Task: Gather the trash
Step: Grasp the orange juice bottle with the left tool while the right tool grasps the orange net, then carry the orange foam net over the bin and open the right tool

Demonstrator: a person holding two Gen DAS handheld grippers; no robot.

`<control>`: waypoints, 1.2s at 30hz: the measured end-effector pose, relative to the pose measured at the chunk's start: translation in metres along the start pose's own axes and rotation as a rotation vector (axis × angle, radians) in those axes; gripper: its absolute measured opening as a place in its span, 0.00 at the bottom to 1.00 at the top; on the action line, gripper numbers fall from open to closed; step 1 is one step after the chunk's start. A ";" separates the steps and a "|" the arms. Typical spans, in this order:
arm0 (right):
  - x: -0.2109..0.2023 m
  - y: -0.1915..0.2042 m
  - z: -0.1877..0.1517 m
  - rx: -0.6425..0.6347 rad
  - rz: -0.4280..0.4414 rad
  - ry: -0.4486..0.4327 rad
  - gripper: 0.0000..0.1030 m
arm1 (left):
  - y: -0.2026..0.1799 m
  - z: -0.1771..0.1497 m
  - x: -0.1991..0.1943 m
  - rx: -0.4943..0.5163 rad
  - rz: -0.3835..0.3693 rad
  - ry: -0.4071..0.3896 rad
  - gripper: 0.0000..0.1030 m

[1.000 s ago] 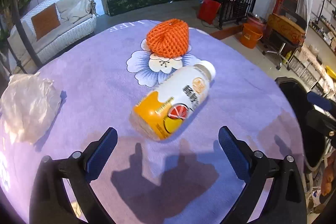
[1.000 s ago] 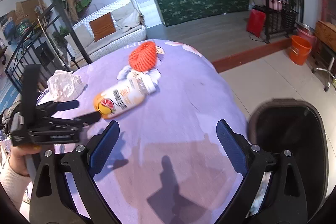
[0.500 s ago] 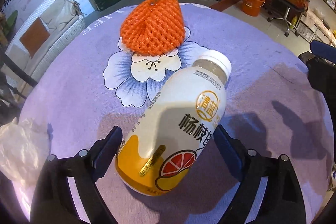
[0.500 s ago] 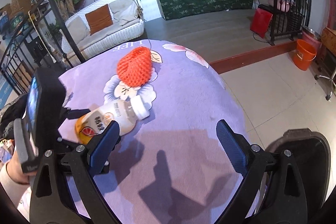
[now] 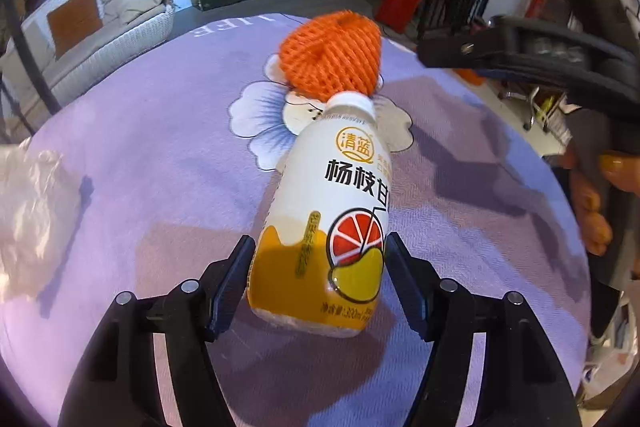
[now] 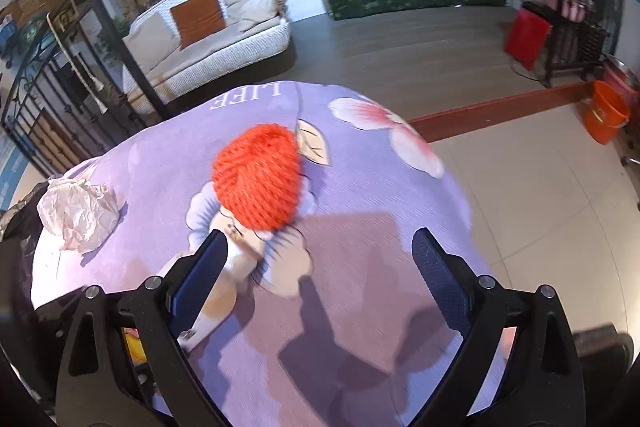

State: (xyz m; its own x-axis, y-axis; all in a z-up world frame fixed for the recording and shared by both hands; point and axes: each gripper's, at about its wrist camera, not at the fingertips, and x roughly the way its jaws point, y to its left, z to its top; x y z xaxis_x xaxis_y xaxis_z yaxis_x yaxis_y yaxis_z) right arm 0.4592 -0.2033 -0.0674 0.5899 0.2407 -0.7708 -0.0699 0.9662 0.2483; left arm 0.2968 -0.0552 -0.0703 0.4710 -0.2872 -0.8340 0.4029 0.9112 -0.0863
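A white and orange drink bottle (image 5: 332, 211) lies on the purple flowered tablecloth (image 5: 160, 131), cap pointing away. My left gripper (image 5: 318, 279) is closed on the bottle's orange base, both pads touching its sides. An orange foam net (image 5: 330, 55) sits just past the cap. A crumpled plastic bag (image 5: 32, 187) lies at the left. My right gripper (image 6: 320, 275) is open and empty above the cloth, the foam net (image 6: 258, 179) ahead of it and the bottle (image 6: 236, 263) partly hidden behind its left finger. The bag (image 6: 78, 213) shows far left.
The right gripper's body (image 5: 532, 63) hangs over the table's right side. A black bin (image 6: 604, 343) stands on the tiled floor at the right. A white wicker sofa (image 6: 208, 39) and an orange bucket (image 6: 606, 111) stand beyond the table.
My left gripper moved forward and closed its fingers on the bottle's base. My right gripper moved left over the table towards the foam net, leaving the bin behind.
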 end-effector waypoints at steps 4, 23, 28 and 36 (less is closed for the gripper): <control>0.025 0.017 0.010 -0.065 -0.013 0.028 0.89 | 0.006 -0.008 -0.013 -0.027 -0.003 -0.034 0.62; 0.037 0.034 0.012 -0.141 -0.060 0.021 0.24 | -0.002 0.013 0.013 0.063 -0.020 0.061 0.63; 0.011 0.036 0.002 -0.159 -0.065 -0.025 0.24 | 0.001 0.022 0.027 0.033 -0.024 0.131 0.58; -0.043 0.033 -0.025 -0.144 -0.066 -0.114 0.24 | 0.009 0.004 -0.007 -0.062 -0.064 0.029 0.58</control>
State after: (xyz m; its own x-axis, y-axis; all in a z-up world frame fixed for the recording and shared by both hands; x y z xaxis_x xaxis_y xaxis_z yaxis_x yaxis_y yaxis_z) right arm 0.4116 -0.1792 -0.0404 0.6836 0.1725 -0.7092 -0.1374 0.9847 0.1070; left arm 0.3000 -0.0466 -0.0629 0.4225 -0.3377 -0.8411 0.3818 0.9080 -0.1728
